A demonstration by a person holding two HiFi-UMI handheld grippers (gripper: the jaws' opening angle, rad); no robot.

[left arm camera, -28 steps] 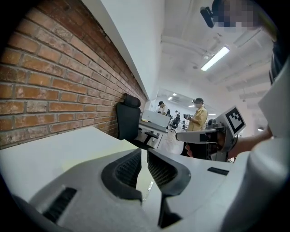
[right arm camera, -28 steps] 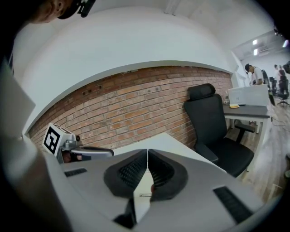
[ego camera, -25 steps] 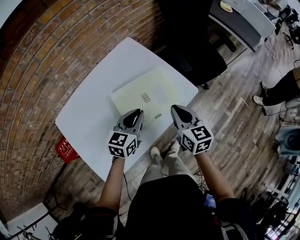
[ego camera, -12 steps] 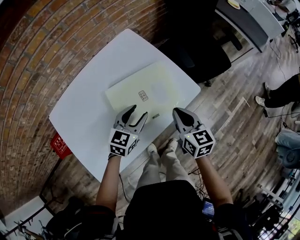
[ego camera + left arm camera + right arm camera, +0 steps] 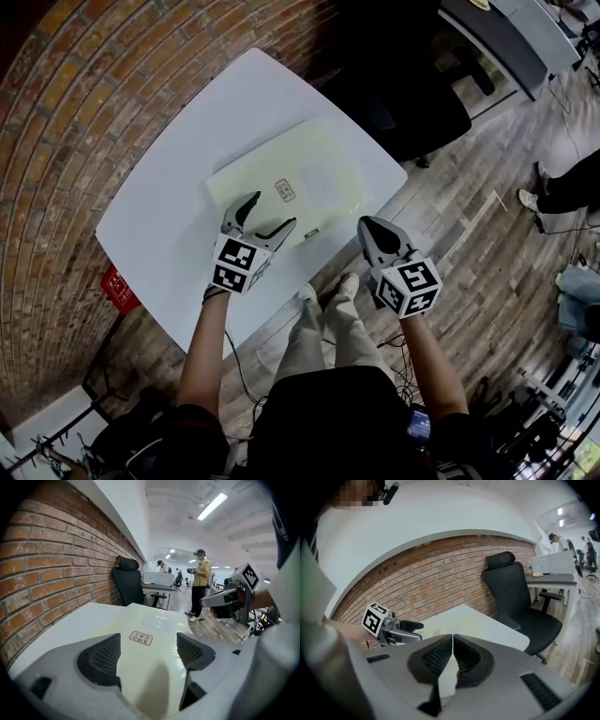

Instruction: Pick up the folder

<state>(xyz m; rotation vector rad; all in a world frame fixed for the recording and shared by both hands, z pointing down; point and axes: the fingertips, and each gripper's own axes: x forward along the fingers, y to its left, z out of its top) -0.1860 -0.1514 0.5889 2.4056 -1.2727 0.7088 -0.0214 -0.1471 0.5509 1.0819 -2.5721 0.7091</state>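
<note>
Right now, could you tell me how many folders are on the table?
1. The pale yellow folder lies flat on the white table. The left gripper, whose fingers have just been opening, is over its near edge, folder between them. Another could hide underneath.

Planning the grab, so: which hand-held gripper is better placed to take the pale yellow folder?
Left, probably. The left hand-held gripper has just been opening its jaws, the flat pale yellow folder between them, ungripped; the right hand-held gripper is shut, off the folder.
</note>
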